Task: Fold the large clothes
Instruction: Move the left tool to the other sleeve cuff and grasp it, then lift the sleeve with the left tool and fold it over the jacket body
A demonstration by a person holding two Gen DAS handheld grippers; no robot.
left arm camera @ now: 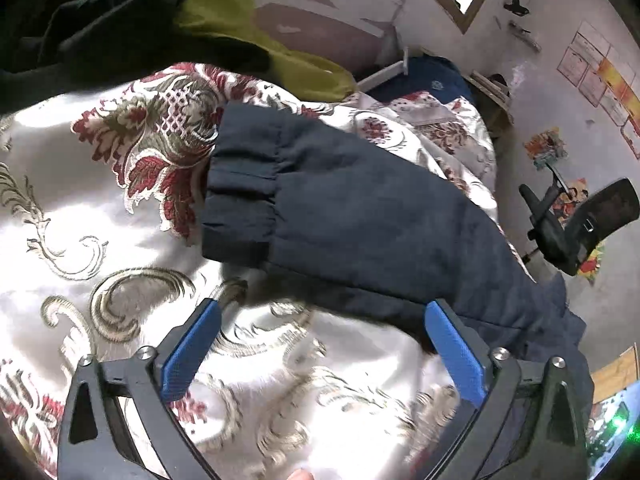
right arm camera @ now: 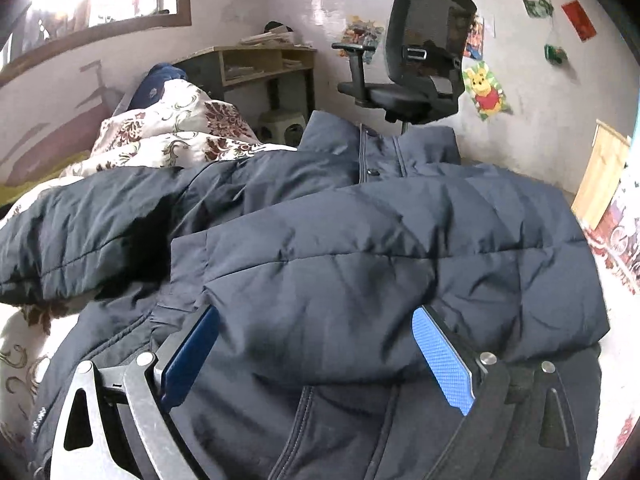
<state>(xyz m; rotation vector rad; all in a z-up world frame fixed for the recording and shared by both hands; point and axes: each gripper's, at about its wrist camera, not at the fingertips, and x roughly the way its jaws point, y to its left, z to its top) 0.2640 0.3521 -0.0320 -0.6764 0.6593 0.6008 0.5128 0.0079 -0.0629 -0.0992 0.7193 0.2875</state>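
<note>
- My left claw [left arm camera: 322,322] gapes wide and empty, low in frame, over the bedspread [left arm camera: 100,184] beside the jacket [left arm camera: 360,216] sleeve.
- My right claw [right arm camera: 314,326] gapes wide above the jacket's body, gripping nothing.

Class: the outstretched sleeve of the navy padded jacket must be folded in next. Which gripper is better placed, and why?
Probably the left gripper: open, beside the navy padded jacket's sleeve. The right gripper hovers open over the body.

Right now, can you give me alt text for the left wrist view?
A navy jacket sleeve, elastic cuff toward the left, lies across a cream floral bedspread. The left tongs hang open just short of it, gripping nothing. Dark and olive clothes are piled behind.
</note>
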